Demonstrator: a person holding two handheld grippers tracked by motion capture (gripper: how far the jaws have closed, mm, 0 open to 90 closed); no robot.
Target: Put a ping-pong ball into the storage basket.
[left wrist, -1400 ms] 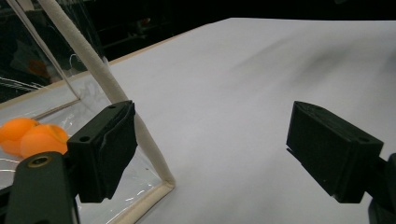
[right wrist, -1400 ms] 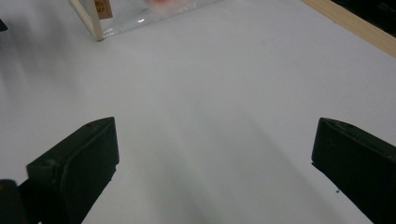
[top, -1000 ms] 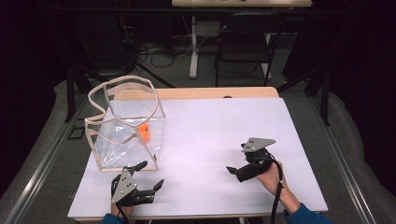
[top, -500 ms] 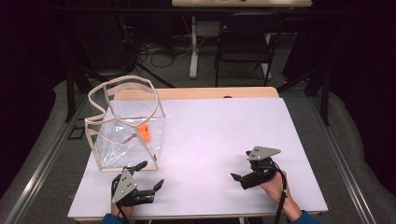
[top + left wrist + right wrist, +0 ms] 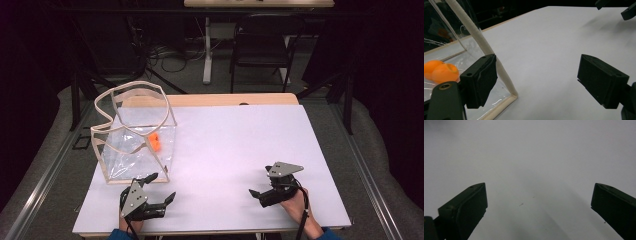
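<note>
Over at the table's (image 5: 240, 150) left edge the clear bag (image 5: 135, 145) stands open with the orange piece (image 5: 155, 142) already lying inside it, so the loading looks done. Near the front-left corner the left gripper (image 5: 159, 187) sits just off the bag's near corner, jaws spread and empty. At the front-right the right gripper (image 5: 260, 192) hangs wide open over bare white, so I'd judge little remains.

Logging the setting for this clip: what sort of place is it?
Probably a lab or recording studio: a white-topped table ringed by black curtains, with floor cables and a folding chair behind.
</note>
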